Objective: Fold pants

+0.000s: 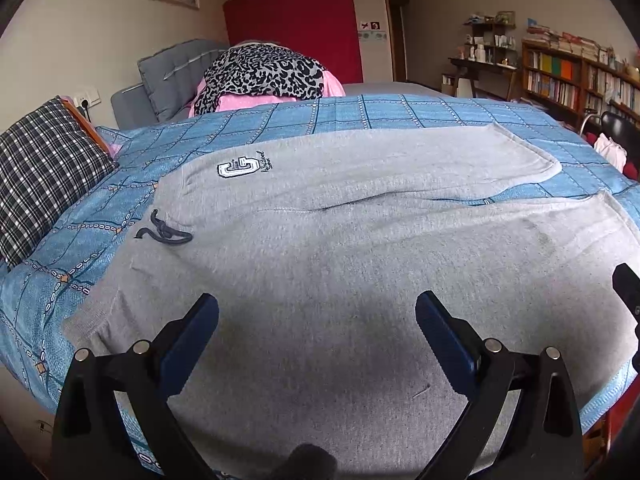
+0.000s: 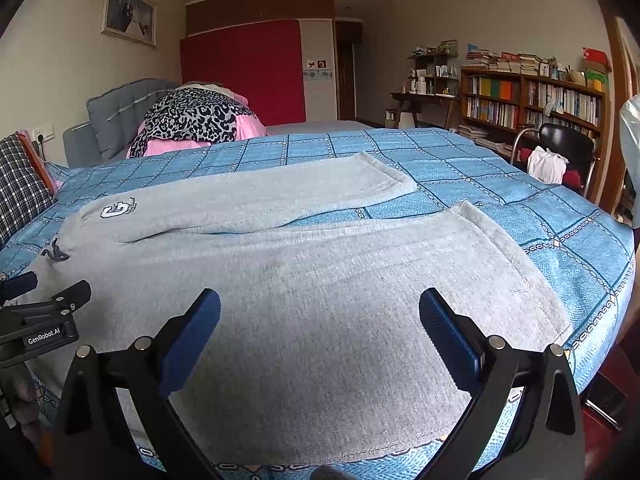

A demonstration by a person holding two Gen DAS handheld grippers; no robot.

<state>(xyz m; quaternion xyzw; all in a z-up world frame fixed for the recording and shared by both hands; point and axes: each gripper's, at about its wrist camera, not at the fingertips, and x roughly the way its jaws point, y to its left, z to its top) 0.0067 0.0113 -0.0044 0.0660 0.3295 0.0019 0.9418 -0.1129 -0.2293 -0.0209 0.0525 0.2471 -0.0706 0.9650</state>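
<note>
Pants (image 1: 340,248) lie flat on the bed (image 1: 400,112), long axis running left-right across both claws, waistband left, 2 legs right; left gripper (image 1: 317,316) nearer the waistband, right gripper (image 2: 320,314) nearer the hems; both gape wide, empty, just above the near leg.

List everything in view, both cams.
sweatpants: 1, grey, flat on the bed, legs apart
bedspread: 1, blue check, under the pants
plaid pillow: 1, black-white, left end of bed
leopard-print cloth: 1, black-grey, on pink bedding behind
bookshelf: 1, brown, far right wall
chair: 1, black, beside the bed
framed picture: 1, on left wall
left gripper: blue fingers, open over the waist end
right gripper: blue fingers, open over the near leg
</note>
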